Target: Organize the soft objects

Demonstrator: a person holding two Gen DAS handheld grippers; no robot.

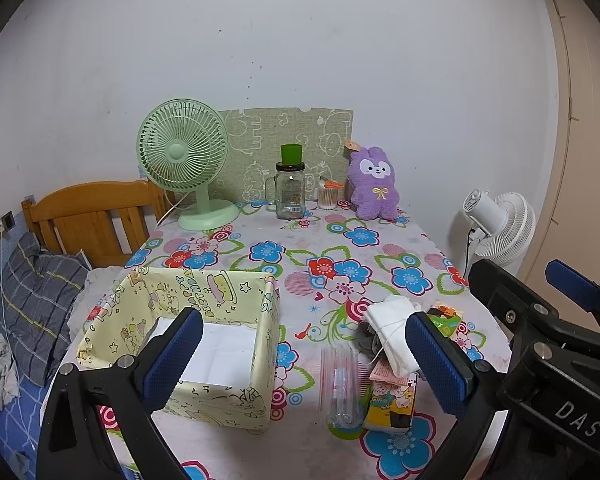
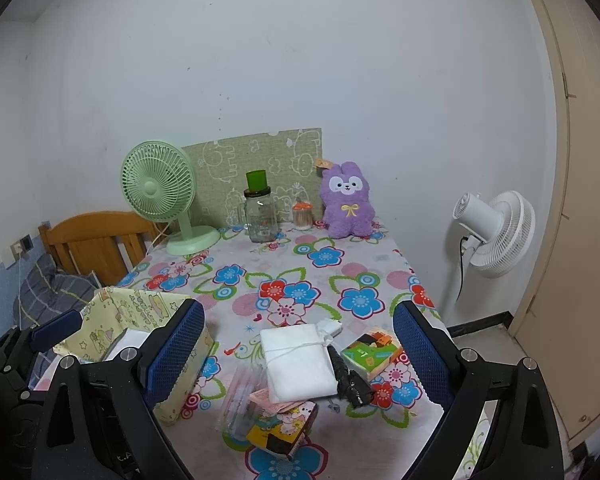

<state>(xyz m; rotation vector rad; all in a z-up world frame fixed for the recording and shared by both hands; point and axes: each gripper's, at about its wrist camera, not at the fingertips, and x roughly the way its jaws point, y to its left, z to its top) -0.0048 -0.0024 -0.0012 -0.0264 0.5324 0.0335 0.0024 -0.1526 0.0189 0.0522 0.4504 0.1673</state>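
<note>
While both grippers hang above the near edge of the counter [image 1: 380,208], the left gripper [image 1: 304,356] and the right gripper [image 2: 298,352] each have their blue fingers spread wide with nothing between them. Right of the yellow fabric box [image 1: 188,344] lies the pile of soft things: a white folded cloth [image 2: 298,362] tied with string, a dark crumpled piece [image 2: 352,384] just beside it, possibly a sock, and a cartoon tissue pack [image 2: 280,428] nearer the edge. Only the left view looks down into the box, showing its white bottom. Only the right view shows the colourful little packet [image 2: 370,352] clearly. Far behind the box sits a purple plush bunny [image 1: 374,184].
</note>
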